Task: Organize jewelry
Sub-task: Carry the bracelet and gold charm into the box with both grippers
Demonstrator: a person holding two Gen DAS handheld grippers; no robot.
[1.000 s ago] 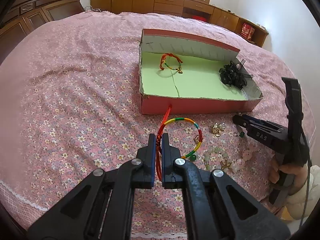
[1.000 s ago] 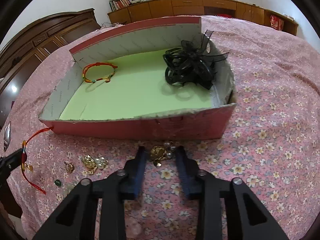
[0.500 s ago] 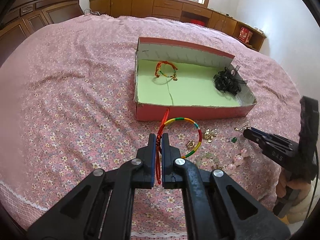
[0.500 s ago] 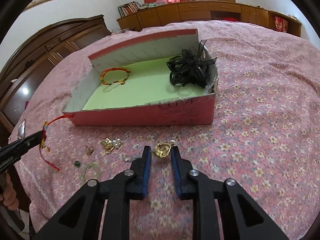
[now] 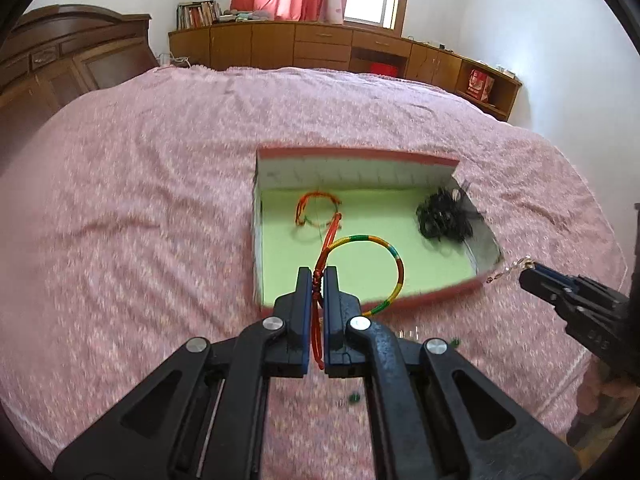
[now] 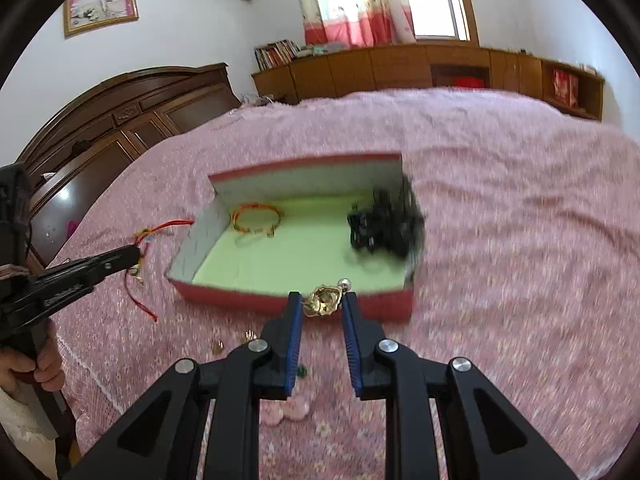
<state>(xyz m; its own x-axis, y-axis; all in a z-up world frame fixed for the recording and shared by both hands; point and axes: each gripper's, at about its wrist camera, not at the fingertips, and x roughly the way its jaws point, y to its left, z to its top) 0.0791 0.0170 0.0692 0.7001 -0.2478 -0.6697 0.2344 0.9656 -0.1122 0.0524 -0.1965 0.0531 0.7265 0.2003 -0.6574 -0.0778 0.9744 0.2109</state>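
Note:
My left gripper is shut on the red cord of a multicoloured string bracelet and holds it in the air over the front of the open pink box. My right gripper is shut on a gold brooch, lifted in front of the box's near wall. Inside the box lie a red-orange bracelet and a black hair ornament on the green lining. The right gripper shows at the right of the left wrist view.
Small jewelry pieces and pink beads lie on the pink floral bedspread below the grippers. Wooden cabinets and a dark headboard stand beyond the bed.
Both grippers have risen from the bedspread and moved toward the box. The bracelet now hangs over the box's front; the brooch is lifted off the bed.

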